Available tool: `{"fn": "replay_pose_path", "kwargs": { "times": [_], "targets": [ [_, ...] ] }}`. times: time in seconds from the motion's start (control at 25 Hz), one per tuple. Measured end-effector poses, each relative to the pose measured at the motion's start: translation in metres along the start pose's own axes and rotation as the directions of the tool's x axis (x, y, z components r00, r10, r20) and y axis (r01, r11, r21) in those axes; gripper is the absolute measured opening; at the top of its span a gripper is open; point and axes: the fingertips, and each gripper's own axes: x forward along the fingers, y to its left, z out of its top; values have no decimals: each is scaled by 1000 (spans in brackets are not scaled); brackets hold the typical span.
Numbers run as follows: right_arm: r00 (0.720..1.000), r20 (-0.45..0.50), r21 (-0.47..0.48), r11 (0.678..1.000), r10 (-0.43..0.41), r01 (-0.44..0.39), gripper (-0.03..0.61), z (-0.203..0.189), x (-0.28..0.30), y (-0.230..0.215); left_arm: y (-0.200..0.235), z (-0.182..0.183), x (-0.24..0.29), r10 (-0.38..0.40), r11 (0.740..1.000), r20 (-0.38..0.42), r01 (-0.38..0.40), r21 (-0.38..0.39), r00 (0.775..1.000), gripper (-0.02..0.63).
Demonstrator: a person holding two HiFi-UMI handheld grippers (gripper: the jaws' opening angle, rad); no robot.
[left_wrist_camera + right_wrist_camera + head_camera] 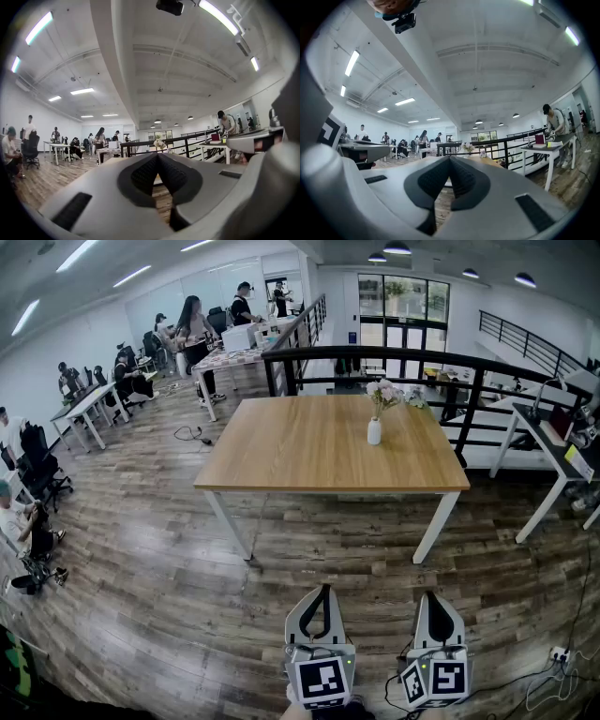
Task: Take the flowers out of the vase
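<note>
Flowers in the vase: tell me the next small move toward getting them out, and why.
Probably walk forward to the table. The flowers sit in the vase toward its far side, while the left gripper and right gripper, both shut and empty, hang over the floor well short of its near edge.

Rectangular wooden table: top light honey-brown with fine straight grain, legs white. Small white ceramic vase, toward the table's far right edge: plain, no pattern. Flowers: pale pink and white. Plank floor: grey-brown, streaked boards. Metal railing: black. Left gripper and right gripper: light grey shells, black ribbed pads, black-and-white square markers.
</note>
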Motion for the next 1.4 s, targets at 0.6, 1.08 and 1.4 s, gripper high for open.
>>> {"fn": "replay_pose_path", "kwargs": {
  "times": [0.6, 1.08, 1.4],
  "targets": [
    [1000, -5, 11, 1000, 8, -8, 0, 3, 13, -22, -18, -5, 18, 3, 1000, -40, -4, -17, 999, 28],
    [1000, -5, -1, 1000, 26, -26, 0, -6, 25, -42, -39, -8, 35, 12, 1000, -45, -13, -26, 999, 28],
    [999, -35, 15, 1000, 7, -6, 0, -19, 56, -55, -40, -19, 67, -4, 999, -83, 1, -40, 997, 28]
  ]
}}
